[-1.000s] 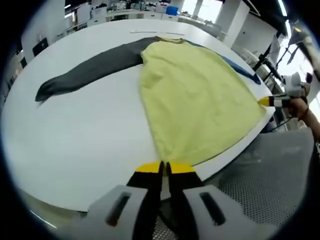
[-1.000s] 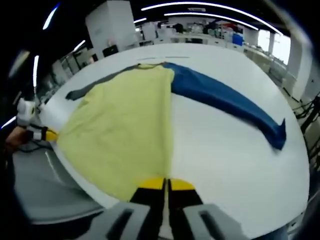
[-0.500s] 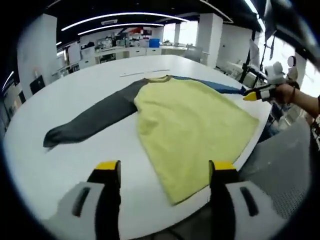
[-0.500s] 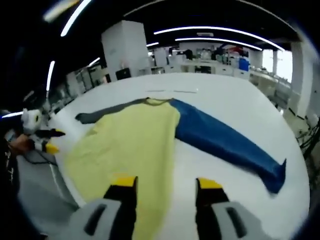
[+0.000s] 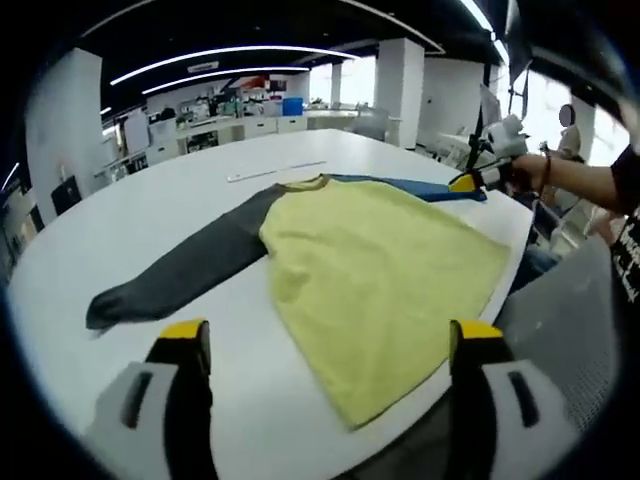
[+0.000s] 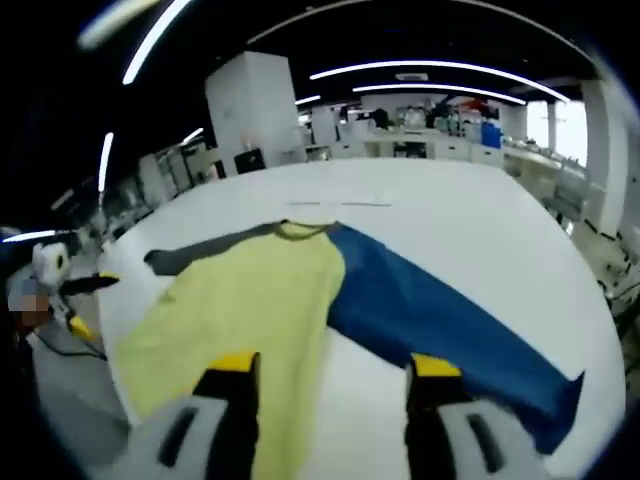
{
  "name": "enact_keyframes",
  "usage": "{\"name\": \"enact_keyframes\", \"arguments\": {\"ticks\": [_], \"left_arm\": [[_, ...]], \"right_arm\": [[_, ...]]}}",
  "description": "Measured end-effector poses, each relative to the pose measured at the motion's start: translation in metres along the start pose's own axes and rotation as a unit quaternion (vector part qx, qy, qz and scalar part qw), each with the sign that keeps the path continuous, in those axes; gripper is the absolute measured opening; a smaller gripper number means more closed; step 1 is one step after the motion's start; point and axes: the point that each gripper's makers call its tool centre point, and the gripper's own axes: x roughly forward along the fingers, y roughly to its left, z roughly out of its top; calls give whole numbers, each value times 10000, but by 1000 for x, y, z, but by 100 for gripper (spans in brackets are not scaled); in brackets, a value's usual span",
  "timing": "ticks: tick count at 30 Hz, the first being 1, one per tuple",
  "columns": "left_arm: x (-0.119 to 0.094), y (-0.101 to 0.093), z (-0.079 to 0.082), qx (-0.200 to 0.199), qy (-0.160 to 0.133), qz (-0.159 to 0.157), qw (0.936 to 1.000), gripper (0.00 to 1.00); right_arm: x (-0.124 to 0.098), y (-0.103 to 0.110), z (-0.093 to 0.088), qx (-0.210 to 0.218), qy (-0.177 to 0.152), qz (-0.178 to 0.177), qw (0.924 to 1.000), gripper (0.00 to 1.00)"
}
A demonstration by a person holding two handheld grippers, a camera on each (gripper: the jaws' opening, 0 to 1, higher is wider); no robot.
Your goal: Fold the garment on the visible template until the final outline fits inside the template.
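A long-sleeved garment lies flat on the white round table (image 5: 120,230), its yellow body (image 5: 380,260) in the middle and its hem at the near table edge. The grey sleeve (image 5: 180,275) stretches left and the blue sleeve (image 5: 430,188) runs off right. My left gripper (image 5: 330,335) hovers open above the near hem, holding nothing. My right gripper (image 5: 468,183) shows at the far right in a hand. In the right gripper view, the yellow body (image 6: 250,300), blue sleeve (image 6: 440,320) and grey sleeve (image 6: 200,250) spread below my open right gripper (image 6: 333,365). The left gripper (image 6: 90,285) sits at the left edge.
A thin pale strip (image 5: 275,170) lies on the table beyond the collar, also seen as a strip (image 6: 335,203) from the right. A grey mesh surface (image 5: 570,300) sits off the table's near right edge. Desks and pillars fill the background.
Both grippers were shut on the yellow hem a second ago; both have opened, let it go and drawn up and back. The garment stays flat on the table.
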Motion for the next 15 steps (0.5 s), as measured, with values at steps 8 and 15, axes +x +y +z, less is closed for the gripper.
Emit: {"name": "enact_keyframes", "arguments": {"ticks": [8, 15], "left_arm": [[1, -1, 3, 9, -20, -79, 10000, 99], [2, 2, 7, 43, -74, -124, 9999, 99]], "right_arm": [[30, -17, 11, -406, 83, 86, 9991, 40], [47, -17, 7, -760, 278, 192, 9965, 24]]}}
